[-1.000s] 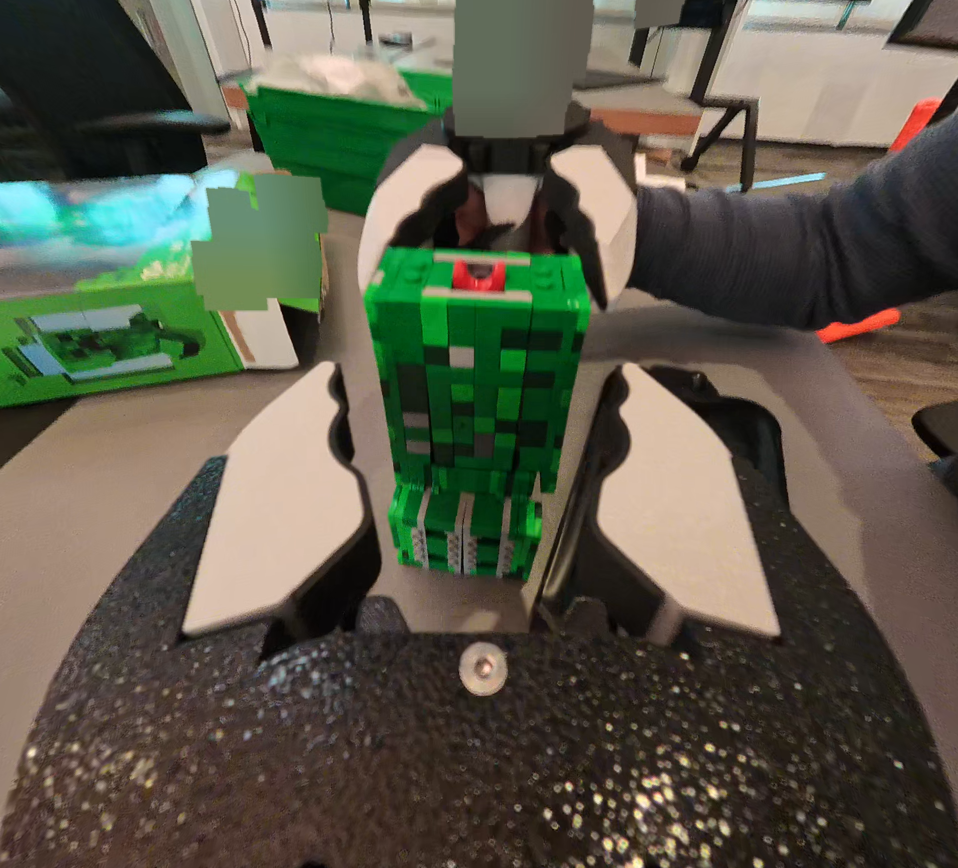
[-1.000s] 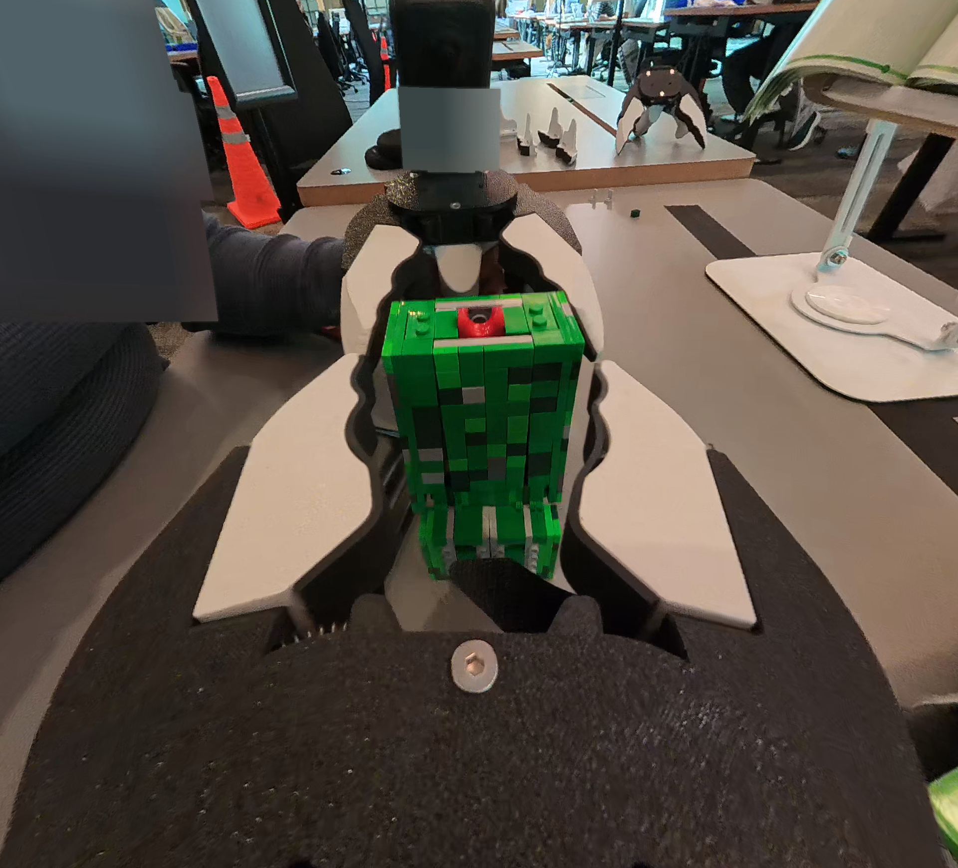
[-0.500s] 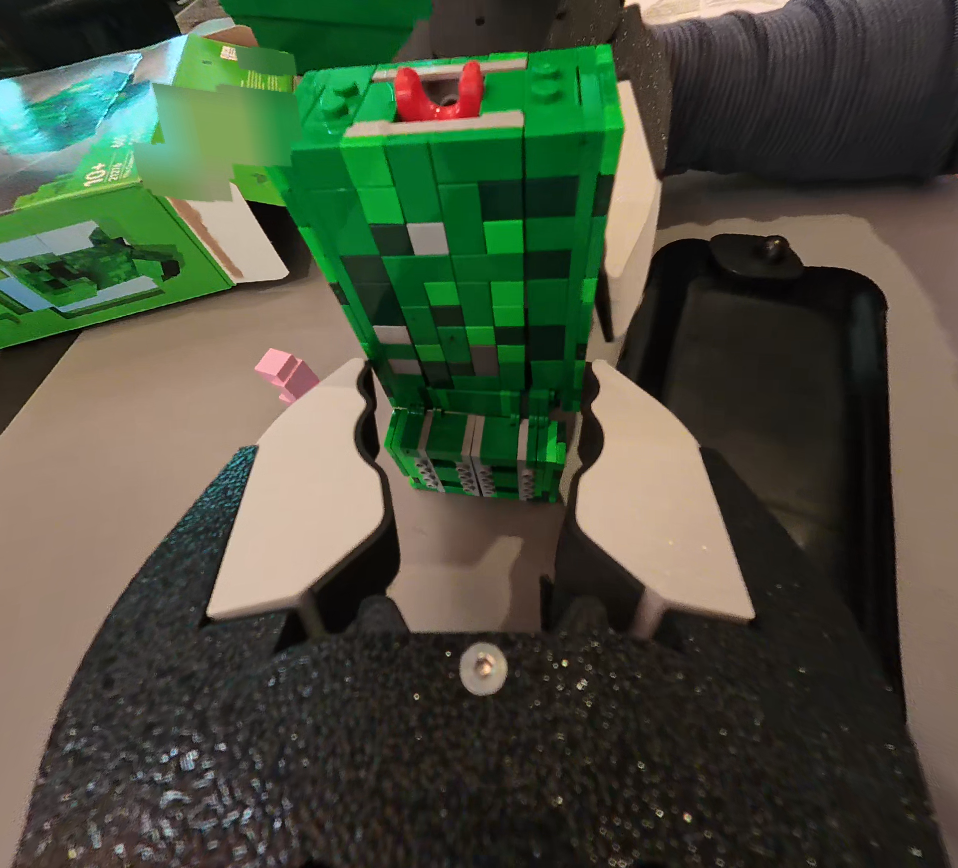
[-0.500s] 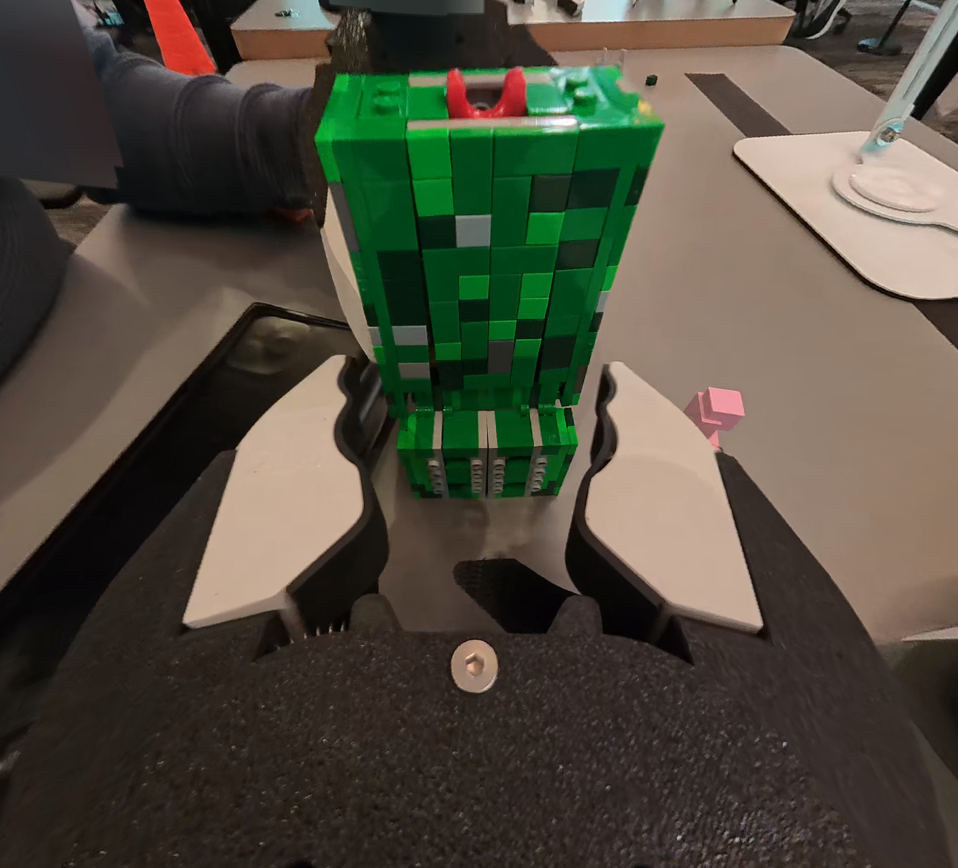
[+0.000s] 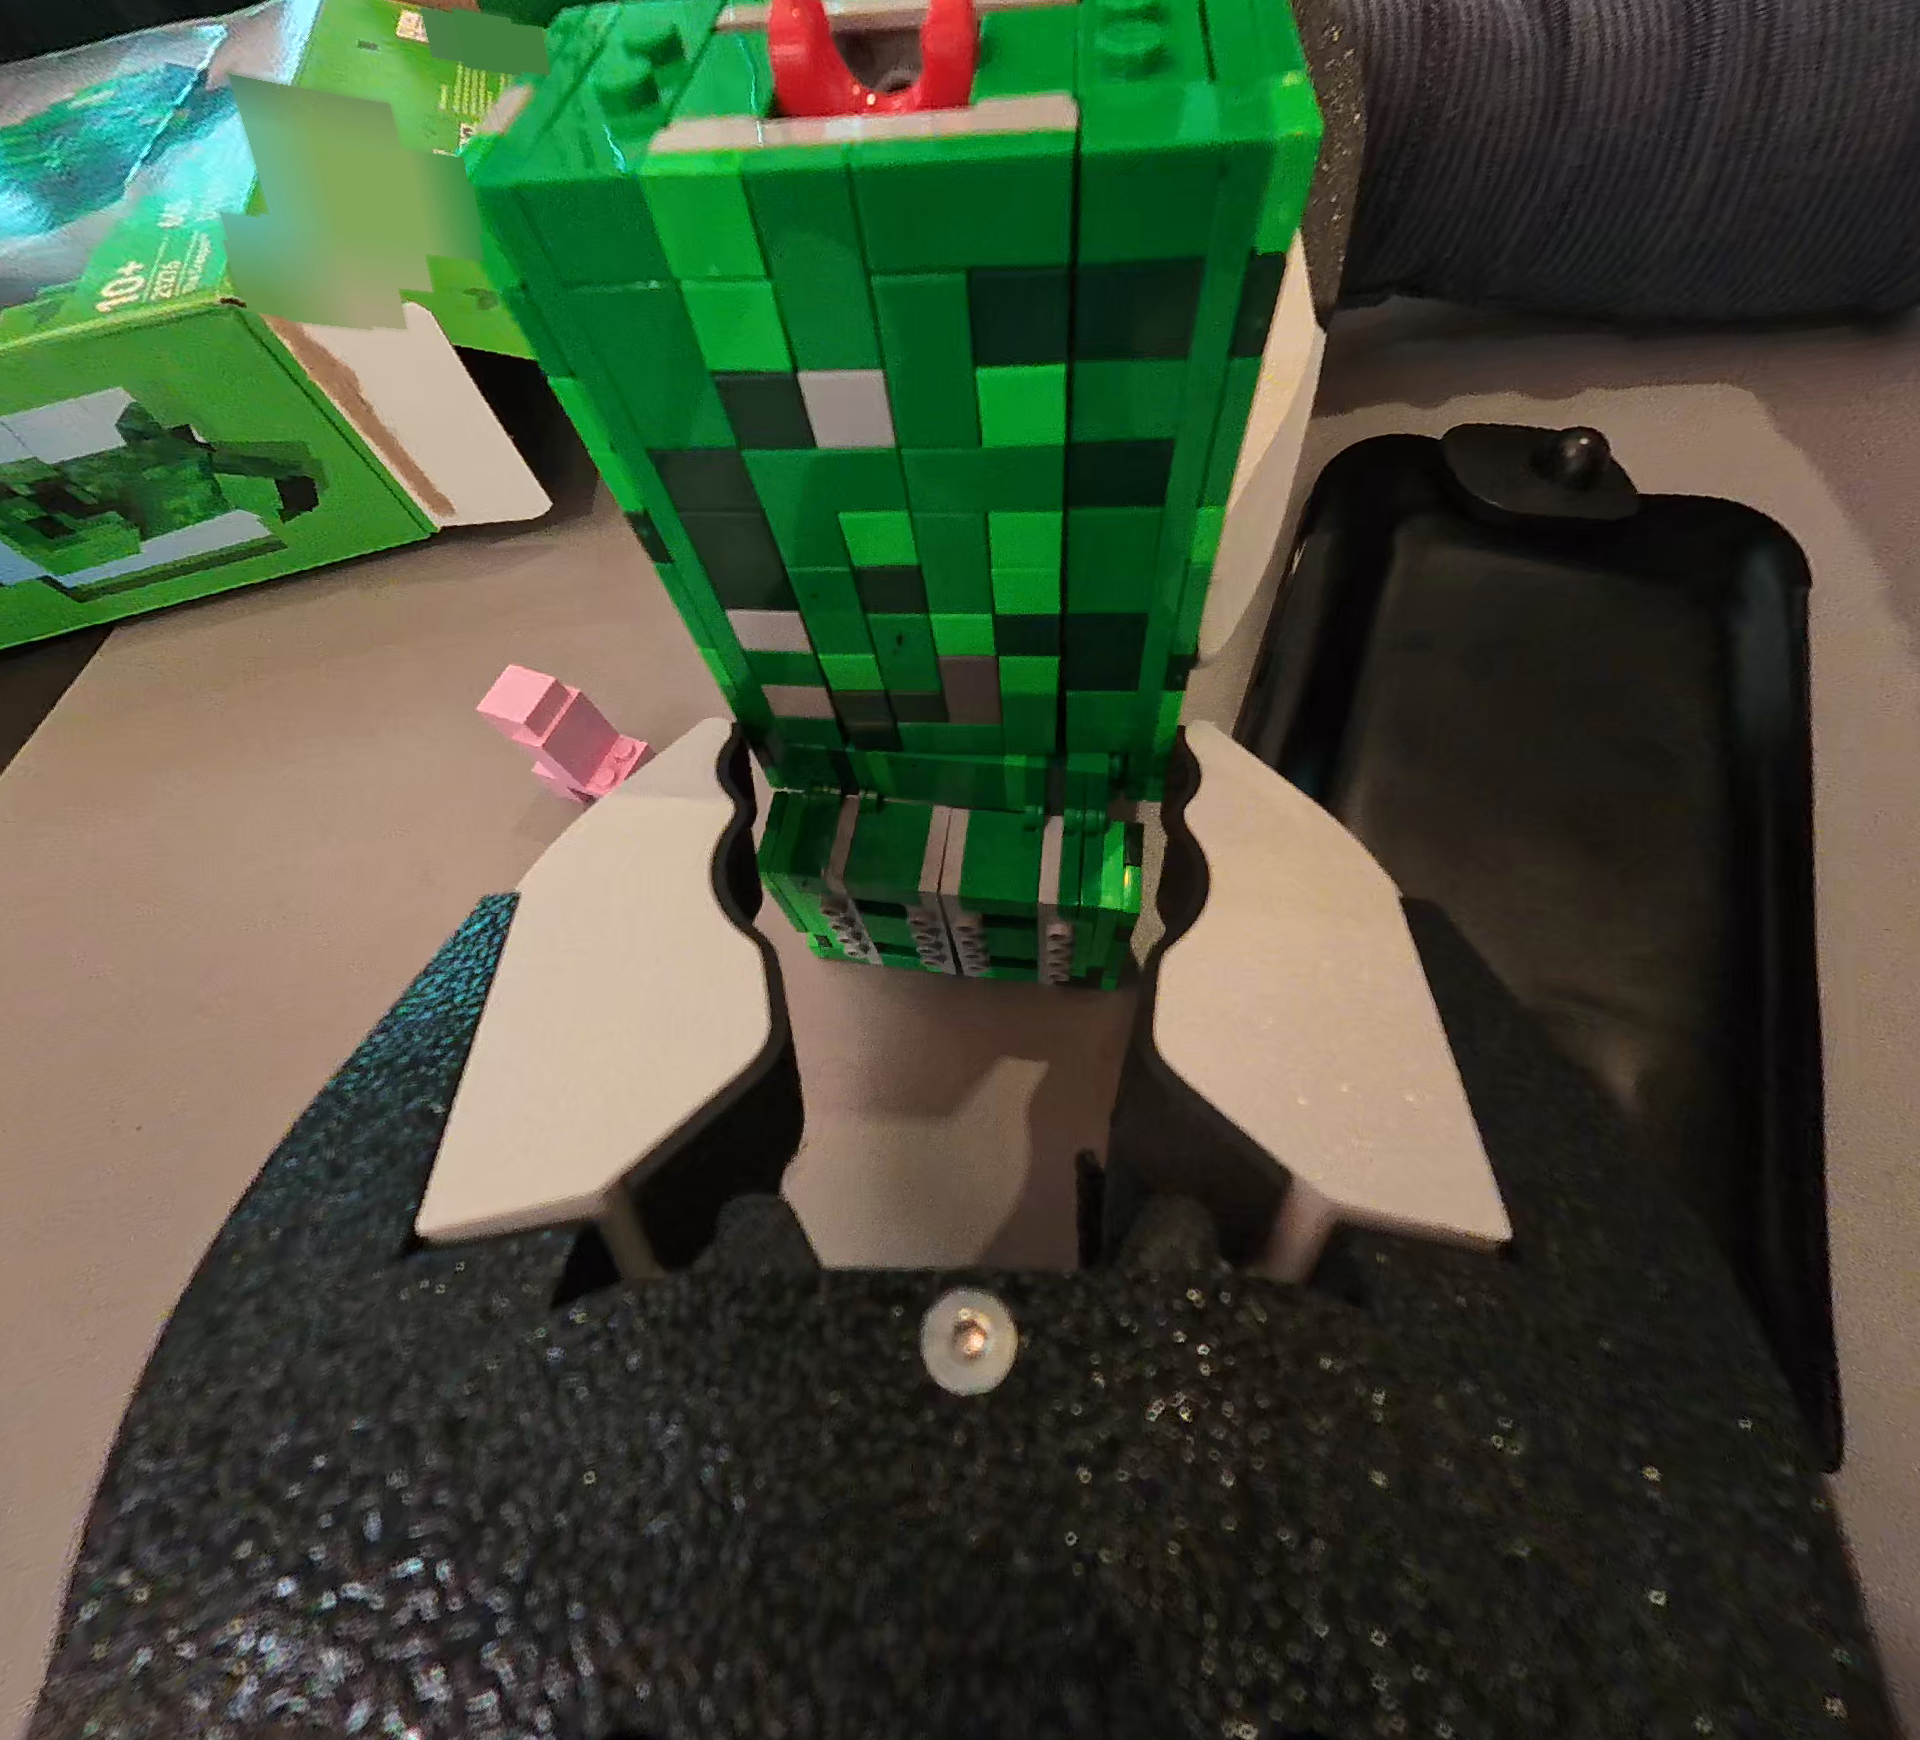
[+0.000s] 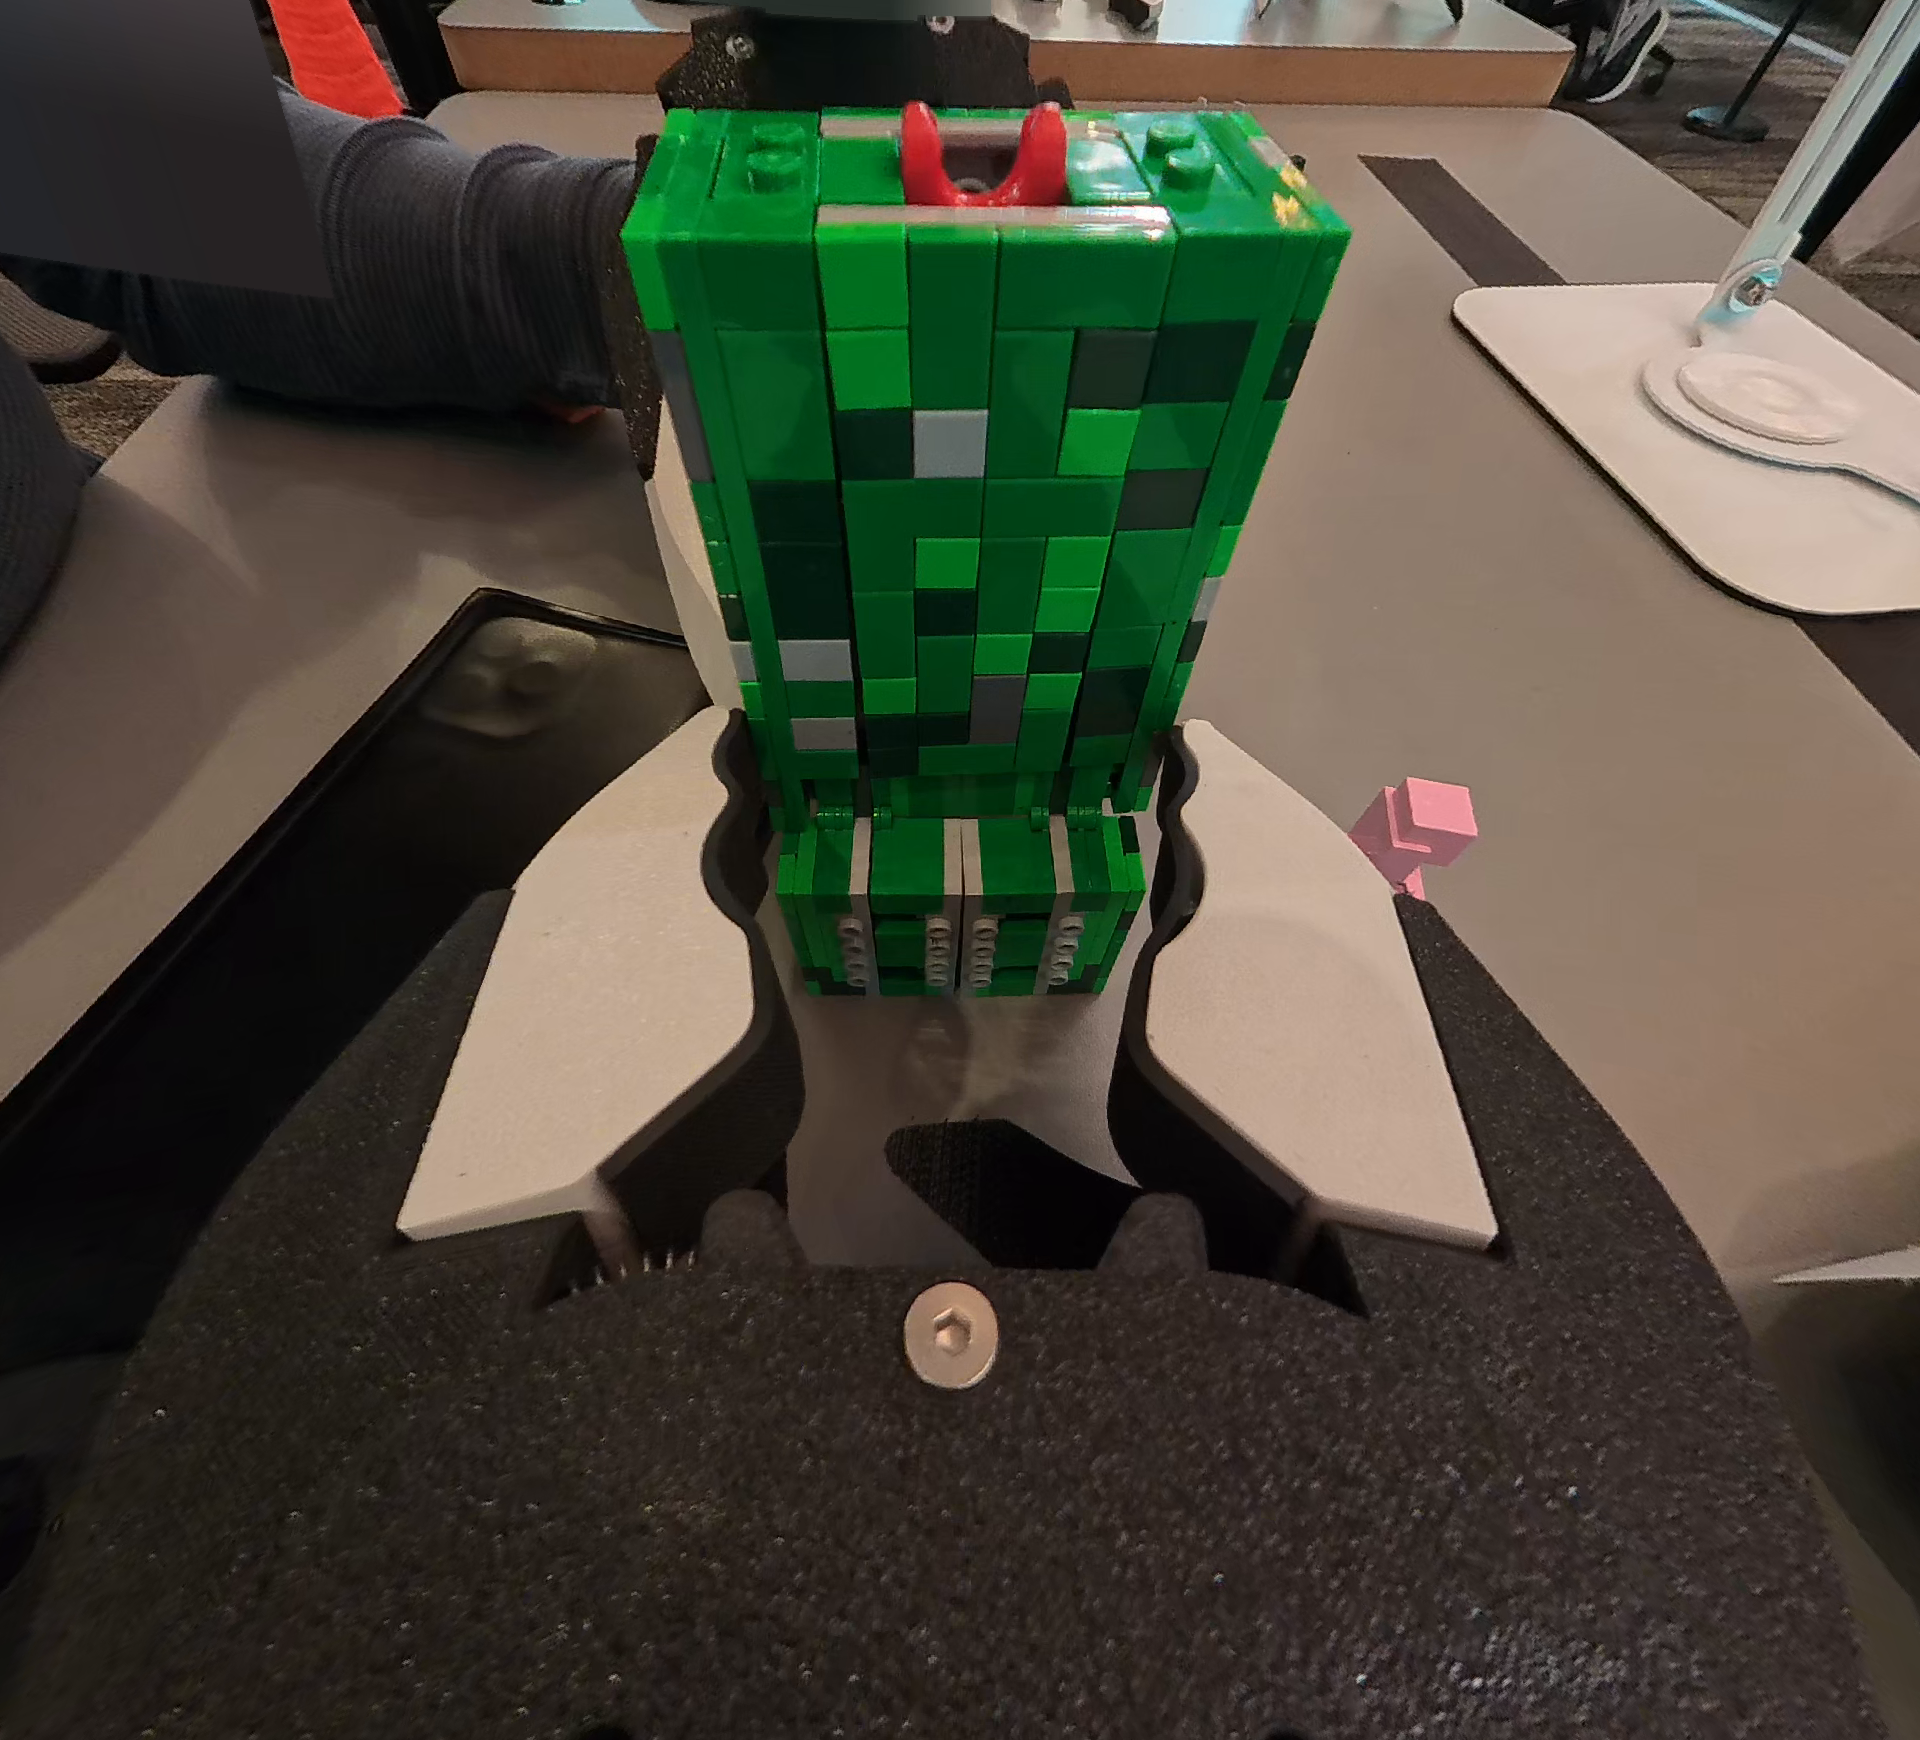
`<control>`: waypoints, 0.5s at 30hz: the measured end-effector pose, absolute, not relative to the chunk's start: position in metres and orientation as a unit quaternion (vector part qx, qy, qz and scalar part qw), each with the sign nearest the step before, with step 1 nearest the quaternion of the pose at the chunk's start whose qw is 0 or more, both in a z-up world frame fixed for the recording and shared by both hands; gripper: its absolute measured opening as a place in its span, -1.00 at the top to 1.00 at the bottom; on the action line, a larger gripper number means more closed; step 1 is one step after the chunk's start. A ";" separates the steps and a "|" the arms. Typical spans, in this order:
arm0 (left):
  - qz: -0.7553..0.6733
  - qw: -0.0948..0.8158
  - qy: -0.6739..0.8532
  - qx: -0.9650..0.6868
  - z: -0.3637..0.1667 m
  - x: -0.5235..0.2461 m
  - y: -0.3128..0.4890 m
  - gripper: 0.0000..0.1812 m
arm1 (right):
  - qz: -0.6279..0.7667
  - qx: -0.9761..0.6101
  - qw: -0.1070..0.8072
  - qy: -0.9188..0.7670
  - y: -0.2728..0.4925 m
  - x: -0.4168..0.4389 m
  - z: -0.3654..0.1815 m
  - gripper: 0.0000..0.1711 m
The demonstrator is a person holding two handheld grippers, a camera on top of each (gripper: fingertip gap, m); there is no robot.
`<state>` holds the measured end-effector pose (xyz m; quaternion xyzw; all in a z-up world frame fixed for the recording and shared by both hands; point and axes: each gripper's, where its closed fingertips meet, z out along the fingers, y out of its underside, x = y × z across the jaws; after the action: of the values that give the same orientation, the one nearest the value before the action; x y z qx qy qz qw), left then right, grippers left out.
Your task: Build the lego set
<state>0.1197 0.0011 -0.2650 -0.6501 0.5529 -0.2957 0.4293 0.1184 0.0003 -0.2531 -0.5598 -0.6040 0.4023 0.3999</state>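
A tall green lego figure body (image 5: 935,443) with short legs stands upright on the grey table, with a red clip piece (image 5: 862,59) in a slot on its top. My left gripper (image 5: 961,745) is shut on its lower body, just above the legs. My right gripper (image 6: 956,734) grips the same figure (image 6: 966,495) from the opposite side at the same height, and the red clip (image 6: 977,158) shows on top there too. Each gripper's black body shows behind the figure in the other's view. A small pink lego piece (image 5: 561,734) lies on the table beside the figure, also in the right wrist view (image 6: 1418,828).
A black tray (image 5: 1558,755) lies on the table close to the figure, also in the right wrist view (image 6: 312,807). The green set box (image 5: 156,443) sits at the far left. A white stand base (image 6: 1714,423) is at the right. A dark sleeve (image 5: 1610,132) reaches behind the figure. My two grippers' fingertips are within a few centimetres of each other. Left tips and right tips are each some 6 cm from the small pink lego piece (image 5: 561,734).
The left gripper's fingers have closed in onto the figure's lower body. Both views now look down more steeply, so the figure looms taller and the pink piece and the tray have come into view.
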 end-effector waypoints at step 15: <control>-0.300 0.431 0.547 -0.652 -0.265 0.120 0.001 0.18 | 0.408 -0.559 0.402 -0.600 0.000 0.118 -0.253 0.15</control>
<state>0.1203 0.0014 -0.2650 -0.6522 0.5469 -0.2997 0.4310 0.1182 0.0004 -0.2533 -0.5588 -0.5996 0.4082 0.4020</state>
